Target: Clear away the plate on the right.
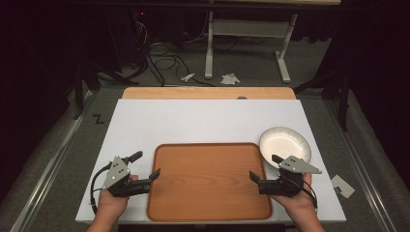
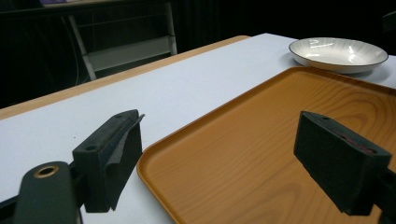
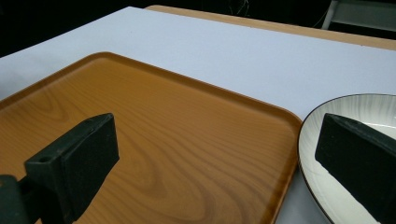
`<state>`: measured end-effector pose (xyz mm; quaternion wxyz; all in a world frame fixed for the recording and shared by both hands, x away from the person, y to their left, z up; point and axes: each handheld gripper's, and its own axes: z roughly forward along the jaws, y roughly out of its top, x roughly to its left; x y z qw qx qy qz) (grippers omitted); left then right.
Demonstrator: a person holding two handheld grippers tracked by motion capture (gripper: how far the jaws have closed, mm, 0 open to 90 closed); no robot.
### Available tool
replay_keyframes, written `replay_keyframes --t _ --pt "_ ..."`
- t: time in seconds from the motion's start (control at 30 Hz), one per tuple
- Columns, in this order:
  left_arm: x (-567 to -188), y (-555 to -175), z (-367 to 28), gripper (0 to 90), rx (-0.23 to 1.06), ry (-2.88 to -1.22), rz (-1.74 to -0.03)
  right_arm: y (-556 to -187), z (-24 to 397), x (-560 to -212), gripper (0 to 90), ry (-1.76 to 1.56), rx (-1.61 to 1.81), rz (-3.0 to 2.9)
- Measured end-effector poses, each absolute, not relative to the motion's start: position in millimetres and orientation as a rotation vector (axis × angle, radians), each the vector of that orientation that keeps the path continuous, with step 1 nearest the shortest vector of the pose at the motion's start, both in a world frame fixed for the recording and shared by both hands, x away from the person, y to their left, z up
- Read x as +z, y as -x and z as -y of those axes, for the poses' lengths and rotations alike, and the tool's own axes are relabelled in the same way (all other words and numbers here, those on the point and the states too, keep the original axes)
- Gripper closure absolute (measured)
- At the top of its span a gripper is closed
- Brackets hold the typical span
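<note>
On the white counter (image 1: 203,121), a rigid, smooth, breakable white ceramic bowl (image 1: 285,145) sits just right of the wooden tray (image 1: 209,181); both hand-held grippers, left (image 1: 145,166) and right (image 1: 263,169), stand apart, empty; best gripped at the rim.
</note>
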<state>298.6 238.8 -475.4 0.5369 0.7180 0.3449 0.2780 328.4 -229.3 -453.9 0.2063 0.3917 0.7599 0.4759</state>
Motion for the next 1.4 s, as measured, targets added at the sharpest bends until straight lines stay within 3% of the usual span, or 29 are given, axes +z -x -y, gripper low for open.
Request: replay_keyframes --t 1.4 --pt "-475.1 -299.1 -238.5 15.7 0.657 -1.721 -0.819 -354.3 301.1 -462.1 1.4 -1.356 1.236 -1.988"
